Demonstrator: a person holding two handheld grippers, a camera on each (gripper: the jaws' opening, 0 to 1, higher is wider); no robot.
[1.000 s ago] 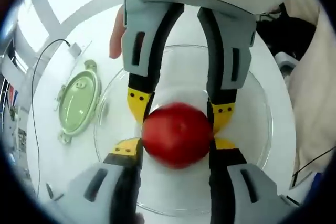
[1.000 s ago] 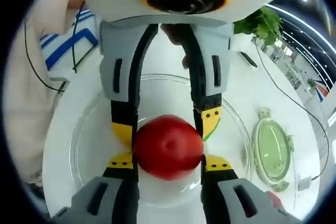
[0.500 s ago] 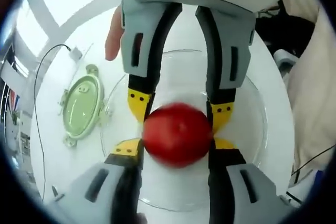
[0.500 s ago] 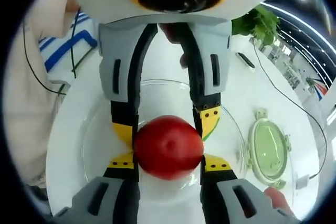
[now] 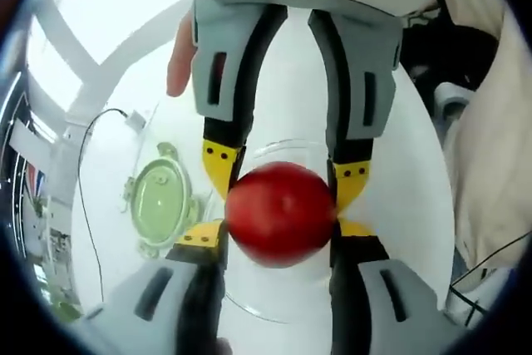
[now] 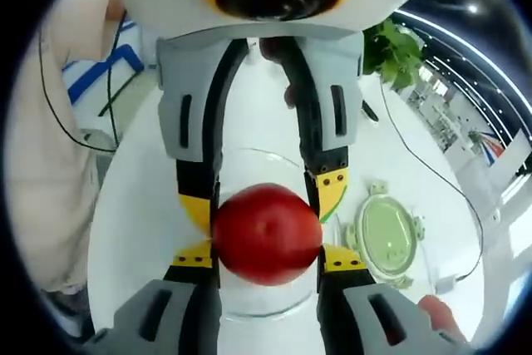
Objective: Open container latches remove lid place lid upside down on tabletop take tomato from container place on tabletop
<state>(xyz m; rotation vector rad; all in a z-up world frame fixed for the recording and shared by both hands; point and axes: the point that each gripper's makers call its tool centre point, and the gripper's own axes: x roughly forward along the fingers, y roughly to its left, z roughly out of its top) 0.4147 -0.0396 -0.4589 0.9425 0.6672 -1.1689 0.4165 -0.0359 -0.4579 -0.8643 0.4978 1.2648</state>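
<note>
Tomato (image 5: 281, 214) held above the clear container (image 5: 274, 305), pinched by both grippers, left (image 5: 278, 234) and right (image 6: 266, 255), jaws closed on it from opposite sides. Lid (image 5: 156, 205) lies beside the container on the white table (image 5: 416, 205). Judged next: carry it past the container's rim, set it down. No readable writing.

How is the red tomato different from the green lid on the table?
The tomato is red and ball-shaped; the lid is pale green, flat and oval. The tomato is held up between the fingers of both grippers, above the clear container, while the lid lies on the white table beside the container. The lid has small tabs round its rim; the tomato is smooth. Both have rounded outlines.
</note>
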